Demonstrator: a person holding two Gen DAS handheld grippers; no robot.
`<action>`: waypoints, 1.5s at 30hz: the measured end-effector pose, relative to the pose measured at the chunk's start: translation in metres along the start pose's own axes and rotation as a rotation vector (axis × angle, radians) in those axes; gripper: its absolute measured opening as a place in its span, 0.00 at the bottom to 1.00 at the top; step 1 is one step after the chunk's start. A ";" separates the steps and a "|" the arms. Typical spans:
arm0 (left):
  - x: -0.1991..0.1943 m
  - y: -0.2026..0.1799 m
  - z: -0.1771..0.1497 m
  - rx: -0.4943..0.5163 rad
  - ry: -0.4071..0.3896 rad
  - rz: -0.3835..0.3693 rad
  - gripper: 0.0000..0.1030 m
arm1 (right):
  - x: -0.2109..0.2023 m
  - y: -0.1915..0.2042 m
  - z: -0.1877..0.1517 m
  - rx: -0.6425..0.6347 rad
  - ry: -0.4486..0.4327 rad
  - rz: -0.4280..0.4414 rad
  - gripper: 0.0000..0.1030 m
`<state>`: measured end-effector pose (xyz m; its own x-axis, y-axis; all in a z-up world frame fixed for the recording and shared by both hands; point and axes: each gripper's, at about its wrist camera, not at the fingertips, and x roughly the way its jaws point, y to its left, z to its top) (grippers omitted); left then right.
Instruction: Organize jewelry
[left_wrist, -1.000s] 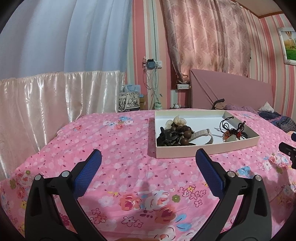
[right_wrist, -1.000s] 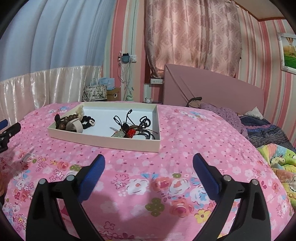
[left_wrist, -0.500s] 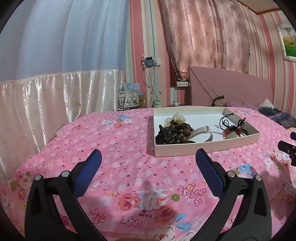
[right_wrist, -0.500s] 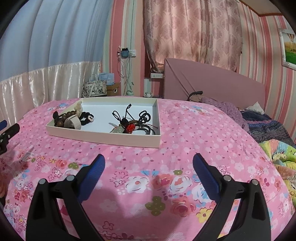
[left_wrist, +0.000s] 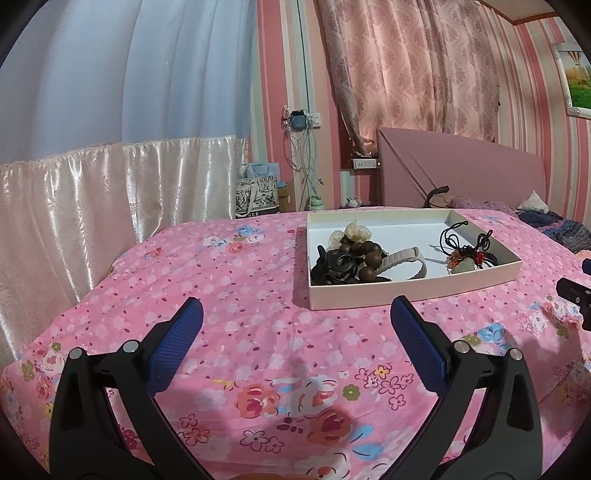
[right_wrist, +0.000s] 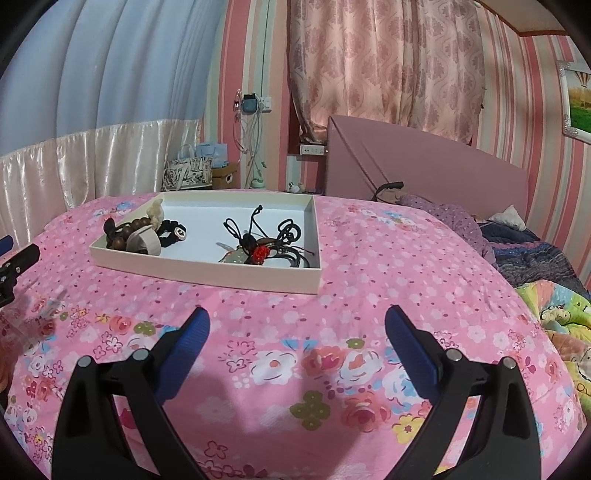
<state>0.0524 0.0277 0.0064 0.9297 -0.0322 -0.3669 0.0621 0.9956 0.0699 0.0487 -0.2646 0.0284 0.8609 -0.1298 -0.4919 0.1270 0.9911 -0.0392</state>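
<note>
A shallow white box (left_wrist: 410, 291) (right_wrist: 207, 271) lies on the pink flowered bedspread. It holds a brown wooden bead bracelet (left_wrist: 365, 256) (right_wrist: 123, 232), a beige band (left_wrist: 404, 260) (right_wrist: 146, 242), a black hair tie (left_wrist: 334, 266) (right_wrist: 173, 234) and black cord necklaces with a pale stone and red knot (left_wrist: 465, 258) (right_wrist: 255, 251). My left gripper (left_wrist: 295, 317) is open and empty, short of the box's near left corner. My right gripper (right_wrist: 297, 323) is open and empty, short of the box's near right corner.
The bedspread (left_wrist: 229, 280) (right_wrist: 388, 266) covers the whole bed. A pink headboard (right_wrist: 424, 166) stands behind. Crumpled blankets (right_wrist: 535, 258) lie at the right. Bags and a small box (right_wrist: 195, 170) sit by the wall beyond the bed. Satin curtains (left_wrist: 92, 192) hang at the left.
Both grippers have tilted slightly, so the box sits a little differently in each view. Both stay open and empty. The jewelry in the box has not moved.
</note>
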 end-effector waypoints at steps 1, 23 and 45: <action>0.000 0.000 0.000 0.002 -0.002 0.001 0.97 | -0.001 -0.001 0.000 0.003 -0.004 -0.003 0.93; -0.002 -0.001 0.000 0.007 -0.008 0.007 0.97 | 0.002 0.002 0.000 -0.016 0.010 -0.004 0.93; -0.001 0.000 0.000 0.007 -0.008 0.006 0.97 | 0.003 0.002 0.000 -0.019 0.016 -0.002 0.93</action>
<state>0.0512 0.0272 0.0071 0.9329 -0.0265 -0.3592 0.0584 0.9952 0.0784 0.0516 -0.2632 0.0269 0.8526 -0.1313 -0.5058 0.1193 0.9913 -0.0561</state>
